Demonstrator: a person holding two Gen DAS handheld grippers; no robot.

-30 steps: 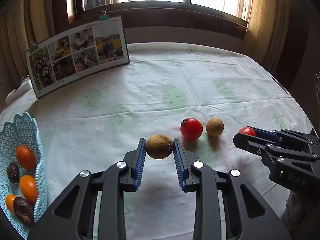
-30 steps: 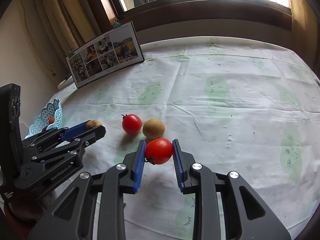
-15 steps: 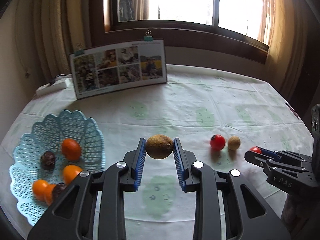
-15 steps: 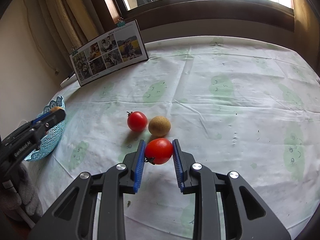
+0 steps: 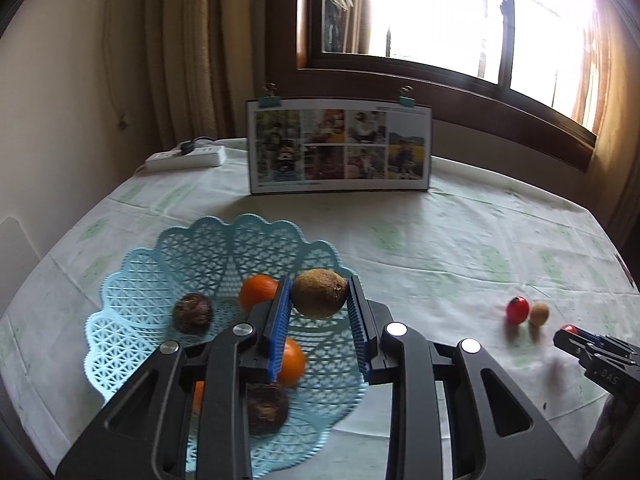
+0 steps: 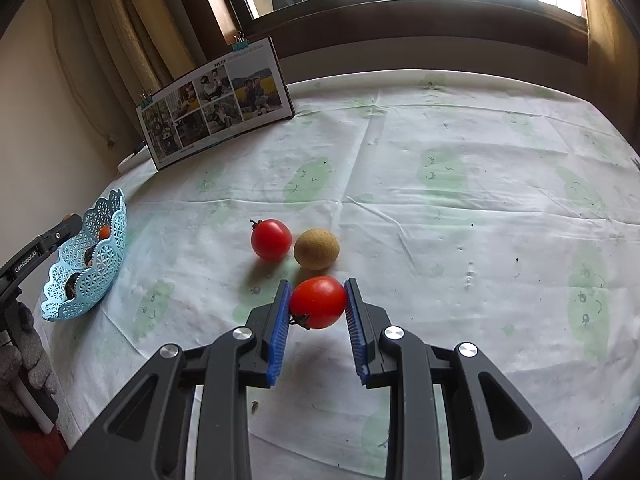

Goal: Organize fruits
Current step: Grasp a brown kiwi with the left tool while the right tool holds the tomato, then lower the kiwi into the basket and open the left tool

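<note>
Patterned tablecloth (image 6: pixel 440 140), fuzzy brown kiwi (image 5: pixel 319 293), glossy red tomato (image 6: pixel 318 302), both clamped.

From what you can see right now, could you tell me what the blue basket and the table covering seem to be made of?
The basket looks like moulded plastic: pale blue, an open lattice, a scalloped rim, a slight sheen. The table covering looks like thin matte cloth or a vinyl sheet: white with faded green prints, fold creases and wrinkles; which one is unclear.

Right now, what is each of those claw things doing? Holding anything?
Left gripper: closed on a brown kiwi, held above the blue basket.
Right gripper: closed on a red tomato, above the table.
</note>
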